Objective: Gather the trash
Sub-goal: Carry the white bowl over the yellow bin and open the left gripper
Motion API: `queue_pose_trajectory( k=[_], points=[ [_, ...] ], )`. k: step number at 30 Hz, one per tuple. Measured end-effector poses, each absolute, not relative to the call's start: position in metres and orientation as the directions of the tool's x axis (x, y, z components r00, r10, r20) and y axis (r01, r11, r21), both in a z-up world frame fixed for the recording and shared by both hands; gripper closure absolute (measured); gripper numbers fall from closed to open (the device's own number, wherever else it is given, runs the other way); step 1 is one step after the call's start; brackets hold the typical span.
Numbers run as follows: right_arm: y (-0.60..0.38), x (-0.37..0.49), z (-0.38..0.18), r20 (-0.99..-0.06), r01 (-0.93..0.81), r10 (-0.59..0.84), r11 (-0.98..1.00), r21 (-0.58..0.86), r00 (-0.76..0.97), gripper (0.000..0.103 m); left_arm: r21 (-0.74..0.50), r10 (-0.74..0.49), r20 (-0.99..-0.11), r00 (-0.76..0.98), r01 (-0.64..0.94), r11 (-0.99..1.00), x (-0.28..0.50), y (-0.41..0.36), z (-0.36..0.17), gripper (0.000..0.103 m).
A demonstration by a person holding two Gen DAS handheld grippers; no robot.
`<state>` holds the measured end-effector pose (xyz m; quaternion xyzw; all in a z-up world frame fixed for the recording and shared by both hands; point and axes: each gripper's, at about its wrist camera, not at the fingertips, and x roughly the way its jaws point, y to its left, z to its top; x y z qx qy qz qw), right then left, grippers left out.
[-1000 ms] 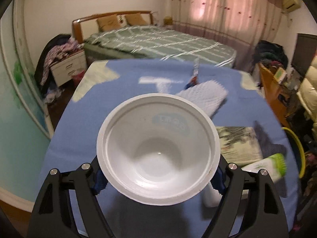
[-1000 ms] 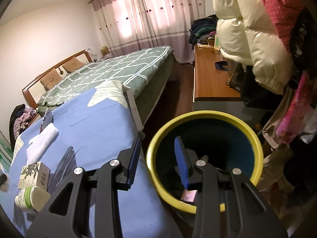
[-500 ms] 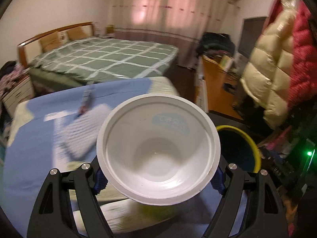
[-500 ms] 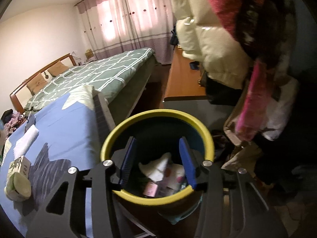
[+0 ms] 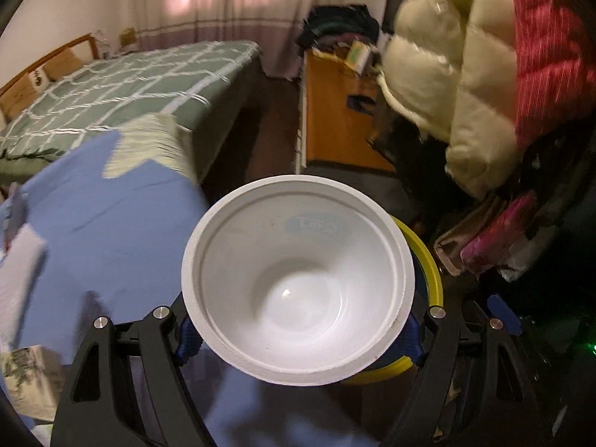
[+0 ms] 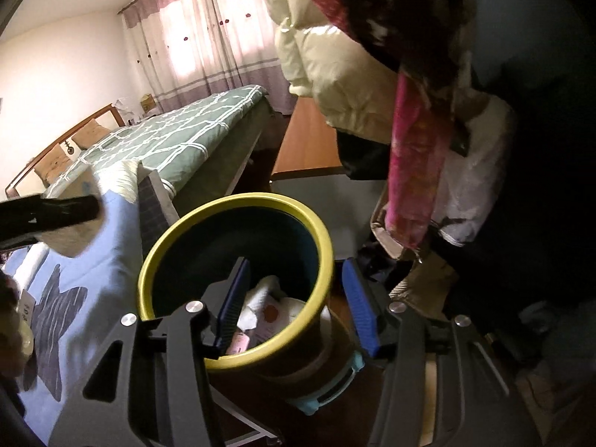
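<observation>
My left gripper (image 5: 298, 329) is shut on a white plastic bowl (image 5: 298, 257), mouth toward the camera, held just before the yellow-rimmed bin (image 5: 428, 260), which it mostly hides. In the right wrist view the bin (image 6: 234, 205) stands beside the blue-covered table (image 6: 108, 260) and holds crumpled paper and wrappers (image 6: 264, 305). My right gripper (image 6: 294, 305) is open and empty above the bin's near rim, the left finger over the inside, the right finger outside. The left gripper's black body (image 6: 48, 212) shows at far left.
A tissue box (image 5: 26, 376) and white cloth (image 5: 18, 260) lie on the table. A green bed (image 5: 130, 82), wooden desk (image 5: 335, 119) and hanging jackets (image 5: 465, 74) surround the bin. A tape roll (image 6: 327, 368) sits under the right gripper.
My left gripper swung right with the bowl, from over the table to the bin's edge. My right gripper opened wider and shifted right over the bin's rim.
</observation>
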<state>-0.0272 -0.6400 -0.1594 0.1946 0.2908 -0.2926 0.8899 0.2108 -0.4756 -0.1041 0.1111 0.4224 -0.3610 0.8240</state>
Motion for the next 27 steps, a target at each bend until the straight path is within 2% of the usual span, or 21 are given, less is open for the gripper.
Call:
queue_pose_trajectory(
  k=[7,10,13,22,27],
  points=[
    [-0.65,-0.037,-0.162,-0.634,0.649,-0.418,0.74,0.178,0.651,0.053,-0.103,-0.465,-0.817,0.34,0.708,0.699,0.211,-0.519,-0.135,0.023],
    [-0.65,-0.036,-0.163,-0.639,0.653,-0.419,0.737,0.176,0.645,0.052,-0.101,-0.456,-0.822,0.342,0.7,0.707,0.215,-0.52,-0.138,0.006],
    [-0.648,-0.035,-0.164,-0.645,0.653,-0.417,0.737,0.173,0.641,0.052,-0.108,-0.464,-0.811,0.356,0.689,0.717,0.214,-0.51,-0.129,0.006],
    [-0.624,-0.019,-0.155,-0.638,0.605,-0.386,0.781,0.159,0.666,0.049,-0.123,-0.515,-0.688,0.511,0.617,0.777,0.196,-0.393,-0.056,0.005],
    [-0.599,-0.003,-0.146,-0.63,0.553,-0.355,0.821,0.143,0.69,0.049,-0.121,-0.458,-0.609,0.647,0.495,0.86,0.197,-0.295,-0.026,0.005]
  ],
)
